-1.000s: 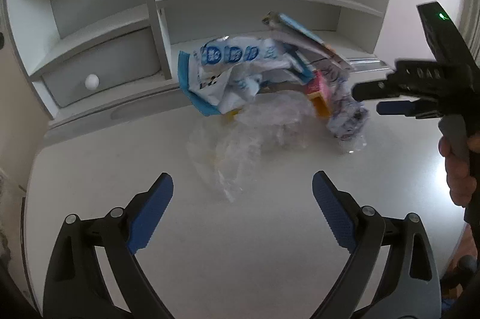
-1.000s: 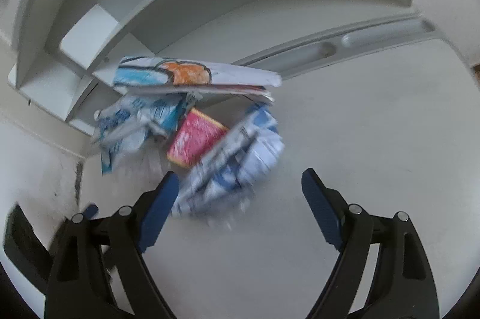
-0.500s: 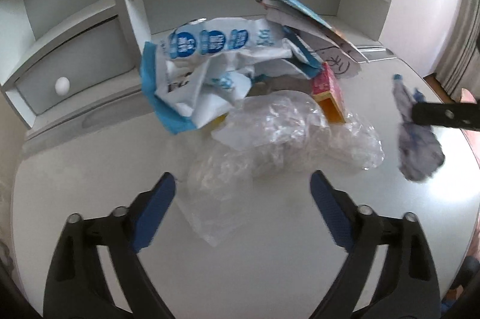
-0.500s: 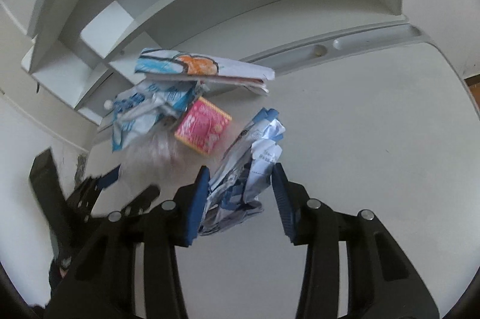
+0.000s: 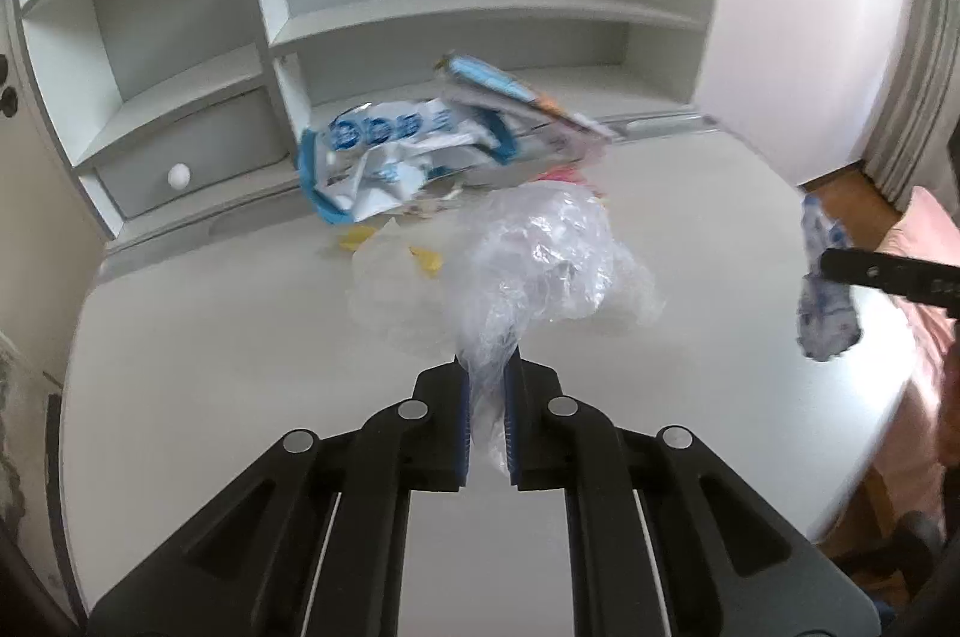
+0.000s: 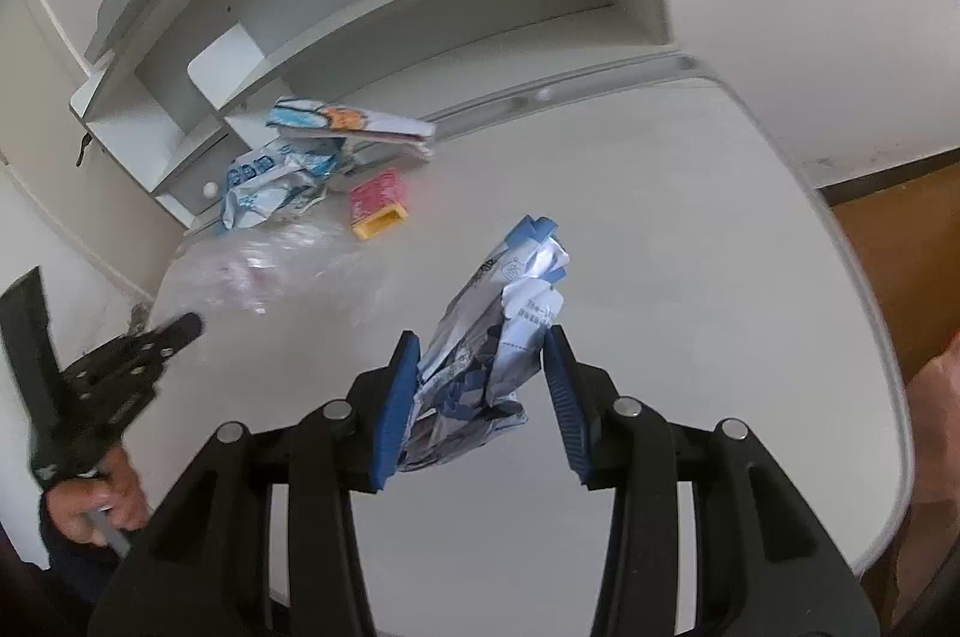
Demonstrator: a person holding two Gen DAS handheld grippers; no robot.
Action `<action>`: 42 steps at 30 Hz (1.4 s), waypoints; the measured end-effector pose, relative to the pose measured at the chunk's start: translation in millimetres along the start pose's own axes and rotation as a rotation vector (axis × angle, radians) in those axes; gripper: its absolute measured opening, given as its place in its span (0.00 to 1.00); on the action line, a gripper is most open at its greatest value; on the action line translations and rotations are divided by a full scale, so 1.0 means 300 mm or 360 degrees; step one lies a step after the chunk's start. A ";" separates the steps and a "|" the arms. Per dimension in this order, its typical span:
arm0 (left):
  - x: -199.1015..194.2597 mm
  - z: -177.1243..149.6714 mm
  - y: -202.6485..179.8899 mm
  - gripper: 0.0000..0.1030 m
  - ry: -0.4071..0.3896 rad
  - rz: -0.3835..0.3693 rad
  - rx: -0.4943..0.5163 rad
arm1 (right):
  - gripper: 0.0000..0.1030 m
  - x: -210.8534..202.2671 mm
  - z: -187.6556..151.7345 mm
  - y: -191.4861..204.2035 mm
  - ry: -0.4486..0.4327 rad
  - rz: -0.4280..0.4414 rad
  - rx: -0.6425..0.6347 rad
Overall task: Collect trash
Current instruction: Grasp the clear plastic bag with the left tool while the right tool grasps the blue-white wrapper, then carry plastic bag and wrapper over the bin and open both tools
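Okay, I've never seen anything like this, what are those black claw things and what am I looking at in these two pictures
There is no robot: a person holds a two-finger grabber in each hand, each with a wide-angle camera looking along its fingers. The left camera shows the left gripper pinched shut on a clear plastic bag. The right camera shows the right gripper squeezing a crumpled blue-and-white wrapper. Trash on the white desk: a pink and yellow box, a larger blue-and-white bag and a printed flat packet. A shelf unit stands behind.
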State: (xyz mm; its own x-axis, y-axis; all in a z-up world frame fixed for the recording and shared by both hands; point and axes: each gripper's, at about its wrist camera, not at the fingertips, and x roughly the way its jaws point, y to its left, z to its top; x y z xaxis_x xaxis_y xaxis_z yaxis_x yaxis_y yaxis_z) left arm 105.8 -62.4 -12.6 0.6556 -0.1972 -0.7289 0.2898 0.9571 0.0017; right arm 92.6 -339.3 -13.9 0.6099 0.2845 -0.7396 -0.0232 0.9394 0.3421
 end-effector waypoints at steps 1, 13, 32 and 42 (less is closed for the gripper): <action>-0.024 0.000 -0.009 0.07 -0.0020 -0.0008 0.0005 | 0.41 -0.026 -0.014 -0.021 -0.0021 -0.0022 0.0006; -0.070 0.022 -0.594 0.07 -0.0084 -0.0492 0.0353 | 0.41 -0.422 -0.295 -0.510 -0.0240 -0.0469 0.0321; 0.228 -0.368 -1.590 0.07 0.0306 -0.0956 0.1153 | 0.42 -0.496 -0.958 -1.238 0.0068 -0.0862 0.1008; 0.444 -0.563 -1.796 0.07 0.0575 -0.0919 0.1292 | 0.42 -0.381 -1.109 -1.373 0.0293 -0.0805 0.1120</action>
State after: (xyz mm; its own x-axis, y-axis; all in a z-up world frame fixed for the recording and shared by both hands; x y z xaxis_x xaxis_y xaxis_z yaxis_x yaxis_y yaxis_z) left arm -80.9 -568.4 -226.3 0.0622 -0.3744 -0.9252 0.9578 0.2832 -0.0502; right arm -231.1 -694.9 -263.2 0.2764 -0.0496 -0.9598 0.7445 0.6426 0.1812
